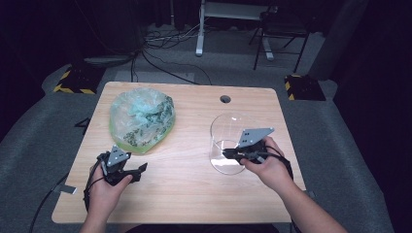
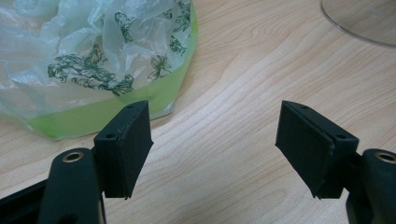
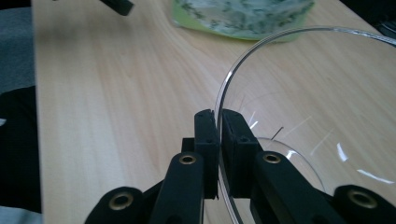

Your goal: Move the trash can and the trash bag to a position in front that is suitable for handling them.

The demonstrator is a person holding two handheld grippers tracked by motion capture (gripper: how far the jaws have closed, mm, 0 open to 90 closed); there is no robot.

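Observation:
A clear round container [image 1: 228, 141] stands upright on the right half of the wooden table [image 1: 194, 194]. My right gripper [image 1: 228, 154] is shut on its near wall. In the right gripper view my right gripper [image 3: 219, 122] has one pad outside and one inside the thin rim of the container [image 3: 261, 46]. A crumpled translucent plastic bag [image 1: 141, 119] with a green leaf print and a lime band lies at the left rear. My left gripper [image 1: 138, 171] sits in front of the bag, apart from it. Seen from its own camera, my left gripper [image 2: 215, 140] is open and holds nothing, with the bag [image 2: 93, 60] just beyond it.
A small round hole [image 1: 225, 99] pierces the table near its far edge. Beyond the table are grey carpet, cables [image 1: 165, 53], a desk leg and a dark chair [image 1: 282, 29]. Yellow-and-black striped blocks [image 1: 75, 80] flank the far corners. Bare wood lies between the two grippers.

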